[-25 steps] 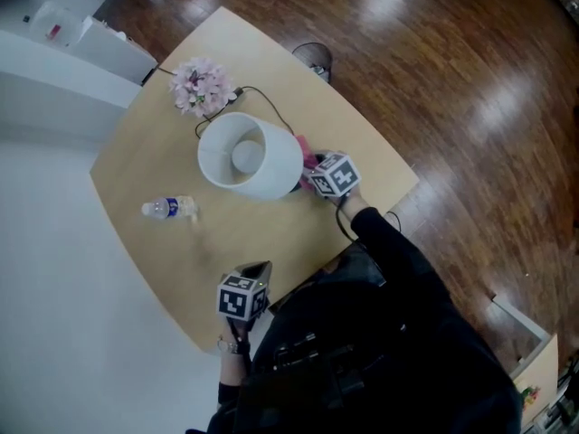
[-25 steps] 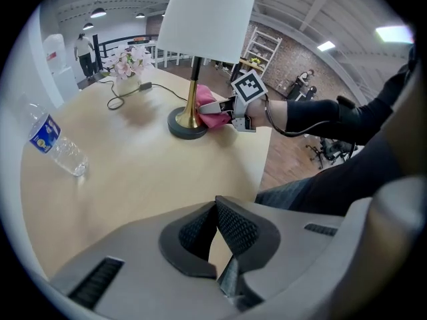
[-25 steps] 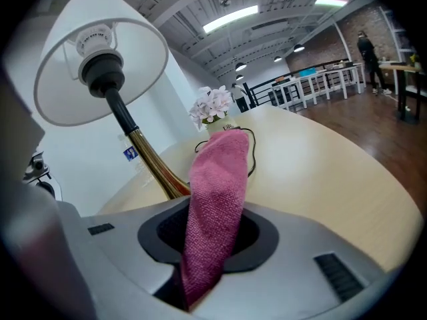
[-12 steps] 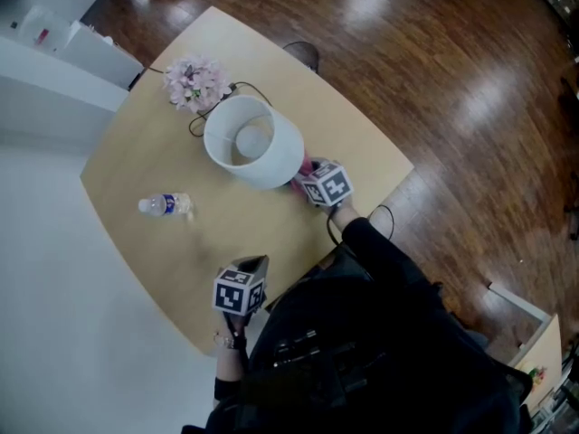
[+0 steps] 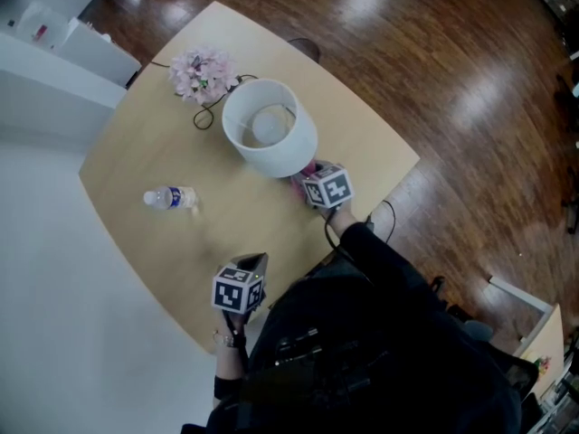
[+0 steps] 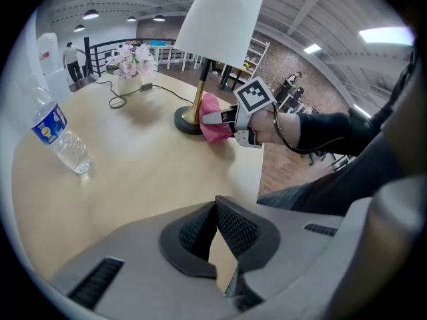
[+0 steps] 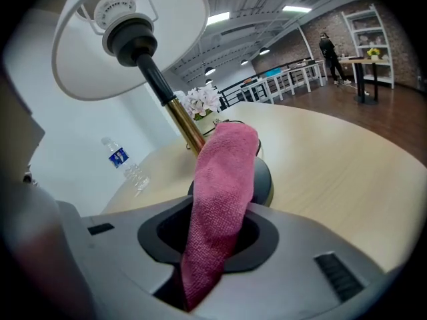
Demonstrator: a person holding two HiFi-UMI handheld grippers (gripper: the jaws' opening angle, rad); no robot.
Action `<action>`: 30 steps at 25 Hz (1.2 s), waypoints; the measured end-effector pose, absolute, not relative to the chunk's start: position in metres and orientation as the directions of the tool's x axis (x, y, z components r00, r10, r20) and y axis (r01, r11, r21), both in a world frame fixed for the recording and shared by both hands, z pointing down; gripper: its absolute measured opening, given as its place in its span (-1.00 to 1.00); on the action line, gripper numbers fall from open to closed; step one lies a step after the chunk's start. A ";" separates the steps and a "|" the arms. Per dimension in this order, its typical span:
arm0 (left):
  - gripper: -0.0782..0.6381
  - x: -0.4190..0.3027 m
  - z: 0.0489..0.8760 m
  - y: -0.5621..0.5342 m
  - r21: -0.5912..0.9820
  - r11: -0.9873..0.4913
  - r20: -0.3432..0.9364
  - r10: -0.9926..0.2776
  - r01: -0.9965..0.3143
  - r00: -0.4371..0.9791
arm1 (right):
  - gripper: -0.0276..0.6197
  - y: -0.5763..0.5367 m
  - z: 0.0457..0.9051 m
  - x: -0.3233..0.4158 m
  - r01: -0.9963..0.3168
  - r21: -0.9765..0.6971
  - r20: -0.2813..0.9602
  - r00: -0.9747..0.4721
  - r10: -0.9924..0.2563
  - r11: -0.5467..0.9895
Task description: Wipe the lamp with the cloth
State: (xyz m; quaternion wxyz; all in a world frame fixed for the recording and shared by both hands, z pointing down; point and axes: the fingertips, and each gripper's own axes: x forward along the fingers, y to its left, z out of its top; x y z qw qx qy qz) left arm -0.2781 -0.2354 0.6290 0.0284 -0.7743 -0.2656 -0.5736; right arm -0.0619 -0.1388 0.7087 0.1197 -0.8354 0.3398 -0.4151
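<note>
Pink fuzzy cloth [image 7: 223, 179] is gripped in the jaws of the right gripper [image 7: 217, 235] and touches the black base [image 7: 265, 179] of the white-shaded lamp [image 5: 270, 138]. The left gripper [image 6: 215, 235] has its jaws closed and empty.

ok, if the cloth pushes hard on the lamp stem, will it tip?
Likely top-heavy: the lamp carries a wide shade on a thin stem over a small round base, so a high push may rock it. Down low, where the right tool holds the pink cloth, it would probably slide on the smooth table.
</note>
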 end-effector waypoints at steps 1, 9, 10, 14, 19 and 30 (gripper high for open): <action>-0.78 -0.279 0.629 -0.238 0.263 -0.856 0.902 0.382 0.445 0.203 | -0.60 -0.144 0.708 -0.065 -0.466 -0.486 0.614 0.420 -0.668 -0.739; -0.78 -0.293 0.629 -0.269 0.267 -0.857 0.896 0.389 0.440 0.213 | -0.60 -0.188 0.704 -0.070 -0.419 -0.501 0.609 0.451 -0.652 -0.757; -0.78 -0.296 0.629 -0.275 0.266 -0.860 0.897 0.386 0.436 0.213 | -0.60 -0.191 0.704 -0.068 -0.403 -0.506 0.607 0.462 -0.647 -0.763; -0.78 -0.307 0.631 -0.296 0.253 -0.870 0.902 0.370 0.424 0.222 | -0.60 -0.204 0.704 -0.050 -0.331 -0.513 0.590 0.535 -0.605 -0.792; -0.78 -0.320 0.627 -0.318 0.239 -0.883 0.910 0.349 0.404 0.225 | -0.60 -0.222 0.702 -0.034 -0.226 -0.540 0.587 0.590 -0.555 -0.811; -0.78 -0.313 0.626 -0.301 0.270 -0.857 0.880 0.405 0.440 0.248 | -0.60 -0.175 0.704 -0.056 -0.197 -0.519 0.627 0.574 -0.527 -0.832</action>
